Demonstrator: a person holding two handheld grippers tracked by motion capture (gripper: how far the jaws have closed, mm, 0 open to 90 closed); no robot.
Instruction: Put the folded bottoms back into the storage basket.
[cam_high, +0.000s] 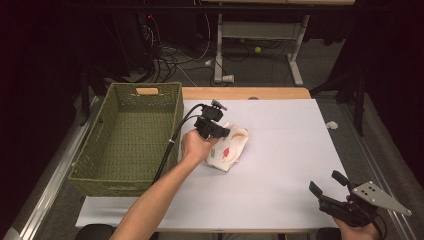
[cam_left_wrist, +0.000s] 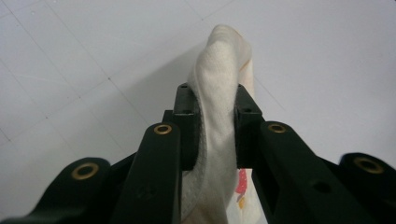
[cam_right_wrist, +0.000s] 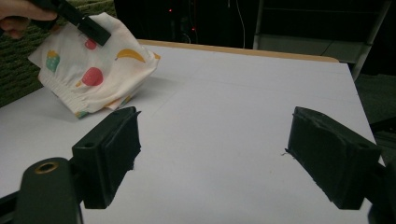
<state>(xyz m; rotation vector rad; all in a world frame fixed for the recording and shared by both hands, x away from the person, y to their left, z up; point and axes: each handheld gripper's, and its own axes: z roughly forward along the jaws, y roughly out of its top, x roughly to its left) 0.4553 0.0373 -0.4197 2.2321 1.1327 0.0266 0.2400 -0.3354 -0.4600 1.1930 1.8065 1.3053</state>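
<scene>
Cotton, soft and light: the printed cloth (cam_high: 229, 146) lies bunched on the white bench (cam_high: 280, 165), just beside the green woven basket (cam_high: 129, 135). The left gripper (cam_left_wrist: 212, 119) has its fingers (cam_left_wrist: 187, 116) pinched on a raised fold of it, so it will likely drape and sag when lifted. A hem or thick fold looks the surest hold. The right gripper (cam_right_wrist: 215, 154) hovers well apart near the bench's front edge, fingers spread and empty.

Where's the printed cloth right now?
In the high view the printed cloth lies mid-table on the white sheet, just right of the green basket, pinched in the left gripper.
</scene>
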